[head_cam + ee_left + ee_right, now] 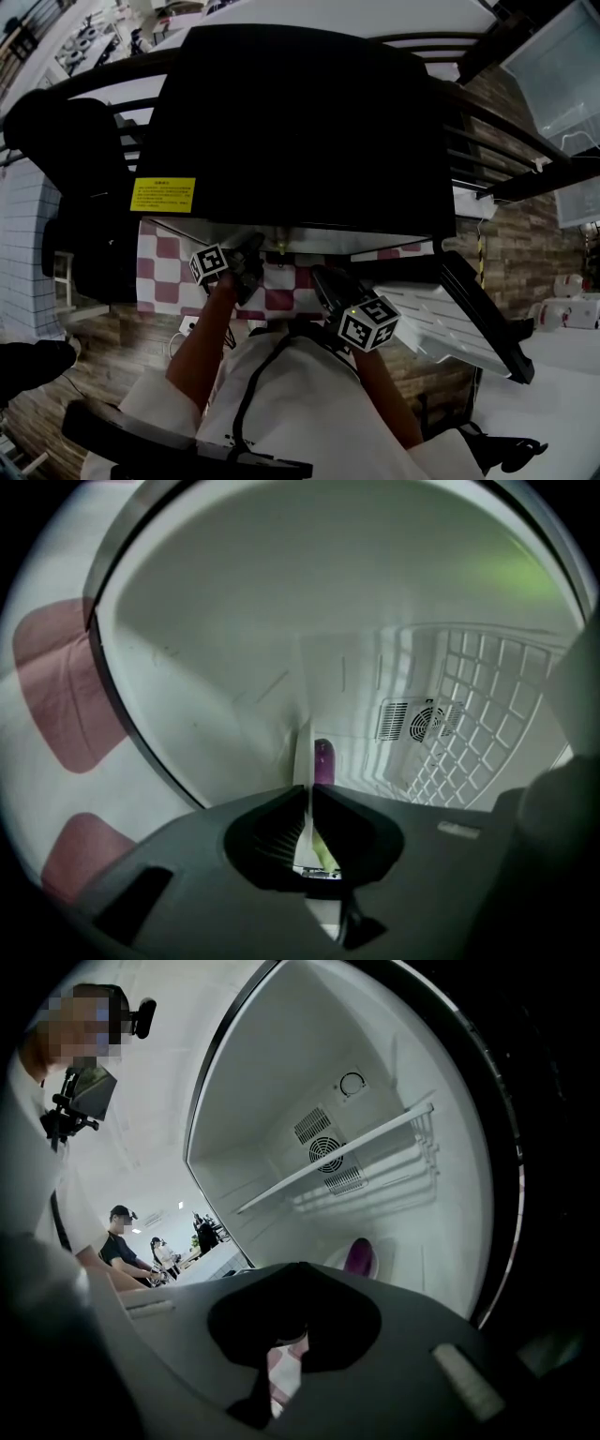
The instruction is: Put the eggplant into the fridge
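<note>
Standing on checked cloth [157, 266]: open black fridge [300, 122] | wood floor [98, 349] lower left | left gripper [307, 792] clamps white plate [301, 750] bearing eggplant [322, 759] | right gripper [300, 1269] closed, empty

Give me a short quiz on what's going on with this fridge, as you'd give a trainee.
1. True or false: the fridge door stands open.
2. What colour is the eggplant inside the fridge? A) purple B) orange C) white
3. What does the left hand-held gripper clamp between its jaws?
Key: 1 true; 2 A; 3 the rim of the white plate that carries the eggplant.
</note>
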Tool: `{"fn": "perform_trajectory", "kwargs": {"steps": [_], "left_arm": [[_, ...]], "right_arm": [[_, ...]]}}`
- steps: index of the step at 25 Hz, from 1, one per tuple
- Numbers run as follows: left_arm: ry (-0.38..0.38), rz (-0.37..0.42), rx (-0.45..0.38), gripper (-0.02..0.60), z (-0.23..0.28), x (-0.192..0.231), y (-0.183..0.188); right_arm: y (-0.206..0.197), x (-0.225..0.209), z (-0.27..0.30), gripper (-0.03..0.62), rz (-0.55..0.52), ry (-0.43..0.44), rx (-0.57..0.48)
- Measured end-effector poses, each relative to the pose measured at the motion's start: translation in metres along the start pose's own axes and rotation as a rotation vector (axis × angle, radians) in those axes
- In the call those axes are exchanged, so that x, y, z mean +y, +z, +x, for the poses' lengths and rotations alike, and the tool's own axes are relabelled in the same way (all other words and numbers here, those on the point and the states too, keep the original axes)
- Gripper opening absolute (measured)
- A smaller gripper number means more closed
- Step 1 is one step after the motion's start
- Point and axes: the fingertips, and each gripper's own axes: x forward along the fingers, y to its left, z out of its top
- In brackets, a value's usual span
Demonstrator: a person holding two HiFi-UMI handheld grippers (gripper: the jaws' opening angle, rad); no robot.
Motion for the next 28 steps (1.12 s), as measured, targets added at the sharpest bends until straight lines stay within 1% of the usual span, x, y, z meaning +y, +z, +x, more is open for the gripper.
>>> {"fn": "perform_trajectory", "kwargs": {"steps": [4, 6, 12, 15, 18, 23, 24, 27, 28], "left_arm": [[0.022, 0.004, -0.004, 0.031, -0.001, 0.006, 0.0], [0.032, 0.012, 0.0, 0.029, 0.0, 0.008, 0.0], [0.051, 0.018, 0.003, 0.028, -0.001, 0.01, -0.004], [0.064, 0.027, 0.007, 0.025, 0.0, 0.013, -0.005], [0.068, 0.027, 0.01, 0.026, 0.0, 0.014, -0.005], [0.069, 0.032, 0.007, 0.031, -0.001, 0.014, -0.004], [0.068, 0.034, 0.008, 0.038, -0.001, 0.013, -0.004], [0.063, 0.033, 0.014, 0.121, 0.0, 0.008, -0.005], [0.064, 0.032, 0.016, 0.139, 0.001, 0.006, -0.006]], "right_arm": [[-0.003, -0.001, 0.003, 0.006, 0.006, 0.01, -0.003], [-0.004, 0.0, 0.005, 0.006, -0.008, 0.005, 0.003], [-0.017, 0.003, 0.016, 0.006, -0.01, 0.01, 0.018], [-0.022, 0.01, 0.026, 0.006, -0.029, 0.023, 0.04], [-0.025, 0.018, 0.029, 0.006, -0.045, 0.041, 0.054], [-0.026, 0.023, 0.023, 0.006, -0.024, 0.04, 0.044], [-0.027, 0.023, 0.022, 0.006, -0.023, 0.036, 0.044], [-0.028, 0.022, 0.016, 0.006, -0.018, 0.026, 0.034], [-0.027, 0.022, 0.014, 0.006, -0.016, 0.025, 0.03]]}}
